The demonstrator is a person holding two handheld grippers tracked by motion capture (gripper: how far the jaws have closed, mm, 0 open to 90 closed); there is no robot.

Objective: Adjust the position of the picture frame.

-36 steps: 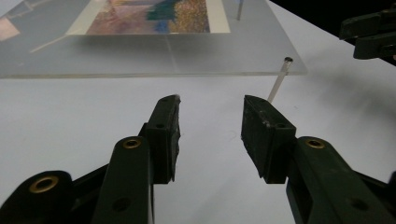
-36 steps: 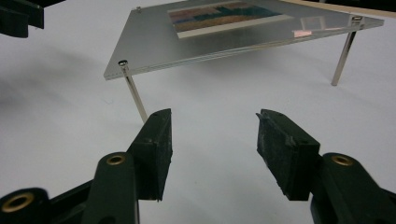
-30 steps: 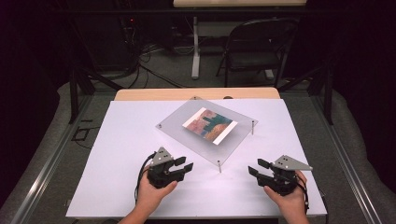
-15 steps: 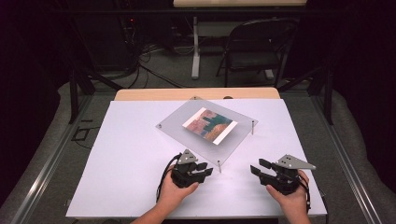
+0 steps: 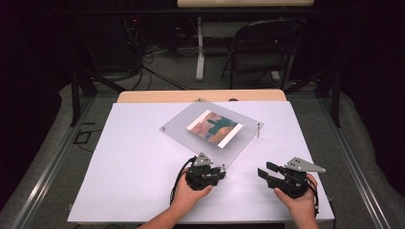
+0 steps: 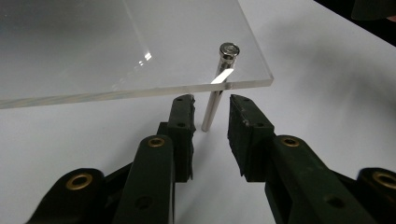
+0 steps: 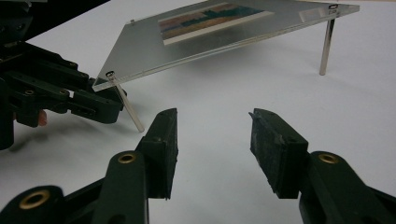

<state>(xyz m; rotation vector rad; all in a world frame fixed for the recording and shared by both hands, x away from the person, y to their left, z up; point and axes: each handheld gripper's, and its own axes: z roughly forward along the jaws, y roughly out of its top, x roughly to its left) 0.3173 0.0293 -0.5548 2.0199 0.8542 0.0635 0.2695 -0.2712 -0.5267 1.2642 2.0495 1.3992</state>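
**Left tool closing around a plate leg**

The left tool (image 6: pixel 210 116) had just been narrowing, its jaws flanking the near metal leg (image 6: pixel 211 100) of the clear plate (image 5: pixel 212 131), apparently not yet pinching it. The right tool (image 5: pixel 267 174) sat spread and empty on the white desk (image 5: pixel 124 162). Farther off, a striped picture (image 5: pixel 215 128) lay on the plate.
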